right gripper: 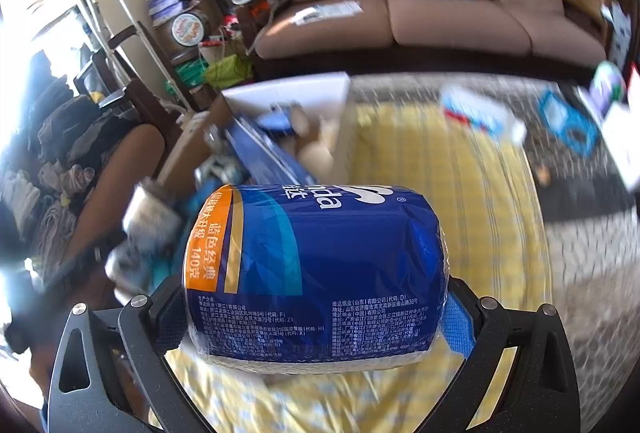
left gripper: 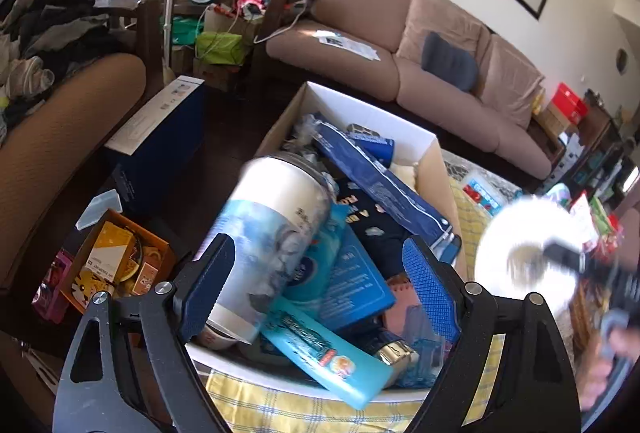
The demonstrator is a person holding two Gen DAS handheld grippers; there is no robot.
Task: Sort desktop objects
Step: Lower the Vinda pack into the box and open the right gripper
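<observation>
My left gripper (left gripper: 320, 249) stands open above a white cardboard box (left gripper: 360, 105) crammed with blue packs and boxes. A white tumbler with a blue-grey print (left gripper: 272, 241), blurred, leans in the box's near left corner close to my left finger (left gripper: 208, 285); the right pad is well clear of it. My right gripper (right gripper: 316, 313) is shut on a blue wrapped tissue roll (right gripper: 316, 273), held over the yellow checked cloth (right gripper: 440, 173) to the right of the box (right gripper: 288, 89). The left wrist view shows that roll's white end (left gripper: 528, 253) as a blur.
An orange box of small items (left gripper: 120, 265) and a dark blue carton (left gripper: 160, 137) sit left of the table. A brown chair (left gripper: 60, 153) and a pink sofa (left gripper: 400, 45) stand around. A blue frame (right gripper: 568, 129) and a white-blue pack (right gripper: 480, 109) lie further along the table.
</observation>
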